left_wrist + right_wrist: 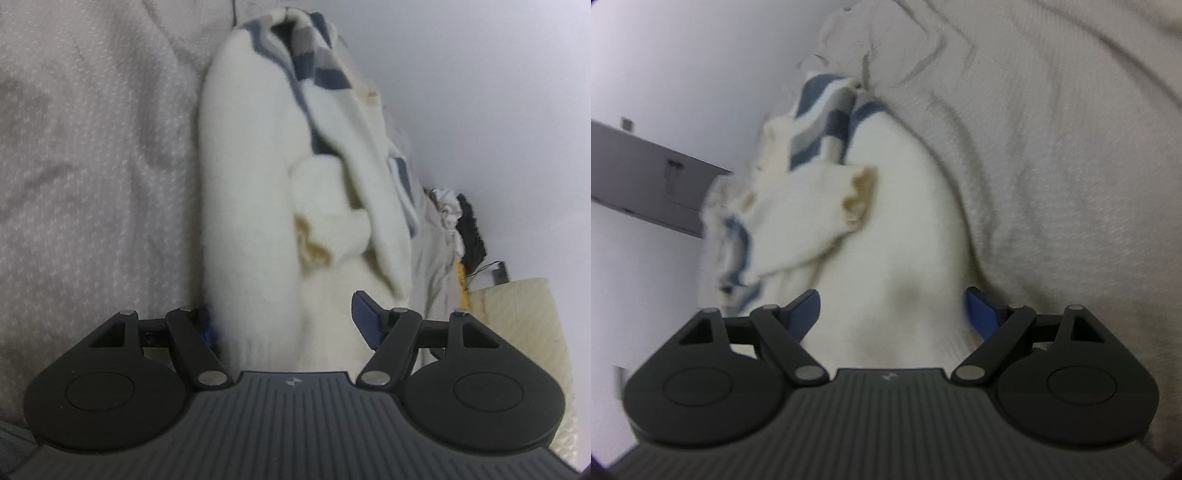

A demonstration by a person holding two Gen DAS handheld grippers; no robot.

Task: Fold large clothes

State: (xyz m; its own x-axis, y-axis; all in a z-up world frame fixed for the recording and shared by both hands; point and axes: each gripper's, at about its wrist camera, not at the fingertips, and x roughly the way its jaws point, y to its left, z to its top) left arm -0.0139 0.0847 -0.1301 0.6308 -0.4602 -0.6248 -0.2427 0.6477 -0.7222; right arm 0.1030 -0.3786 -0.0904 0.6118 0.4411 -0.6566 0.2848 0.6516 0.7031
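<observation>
A thick white sweater (255, 177) with blue and grey stripes lies bunched on a grey bedspread (92, 166). It also shows in the right wrist view (905, 229), with a sleeve cuff (860, 195) folded over it. My left gripper (284, 321) has its blue pads wide apart around the sweater's near edge, cloth filling the gap. My right gripper (892, 314) stands the same way, fingers (982, 314) spread on both sides of the white cloth. Whether either pair presses the cloth is hidden.
The grey bedspread (1071, 166) fills the right side of the right wrist view. A white wall (498, 92) is behind. A small pile of dark and white clothes (461, 221) and a cream cushion (524, 332) lie beyond the sweater. A grey cabinet (646, 177) hangs on the wall.
</observation>
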